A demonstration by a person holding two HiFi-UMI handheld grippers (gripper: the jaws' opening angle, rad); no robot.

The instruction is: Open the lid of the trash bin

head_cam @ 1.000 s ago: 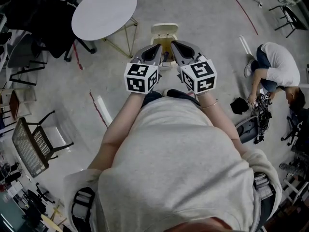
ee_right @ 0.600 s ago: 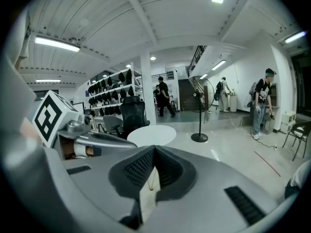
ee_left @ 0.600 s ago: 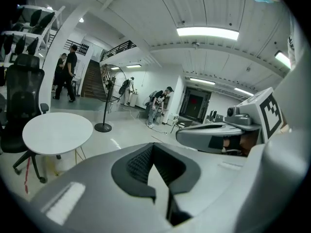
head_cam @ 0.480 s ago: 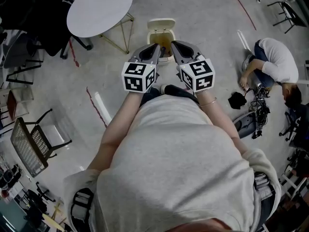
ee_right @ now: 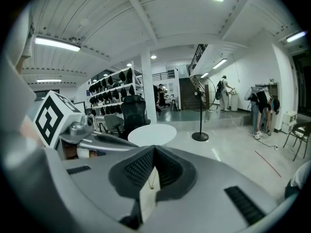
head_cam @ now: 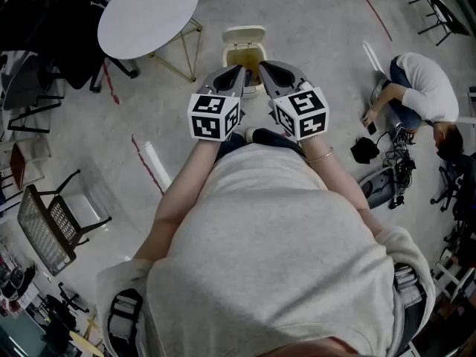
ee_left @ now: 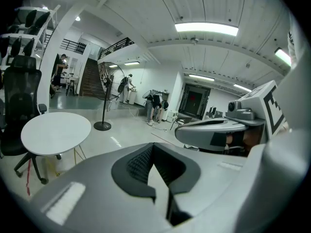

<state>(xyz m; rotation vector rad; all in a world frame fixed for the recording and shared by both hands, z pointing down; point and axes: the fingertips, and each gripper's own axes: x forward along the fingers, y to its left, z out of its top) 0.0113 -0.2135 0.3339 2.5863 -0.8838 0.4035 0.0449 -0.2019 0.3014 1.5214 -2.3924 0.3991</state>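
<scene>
In the head view a cream trash bin stands on the concrete floor just beyond both grippers. Its top shows a pale rim around a brownish inside. My left gripper and right gripper are held side by side above the bin's near edge, tips pointing at it. Both are shut with nothing between the jaws. In the left gripper view the left gripper looks level across the room, with the right gripper beside it. The right gripper view is the same. Neither gripper view shows the bin.
A round white table stands left of the bin, with black chairs beyond it. A mesh chair is at the near left. A person crouches at the right beside black gear. A floor fan stands farther off.
The bin and table have drifted slightly up and left in the head view. Both grippers keep the same pose, shut, over the bin's near edge.
</scene>
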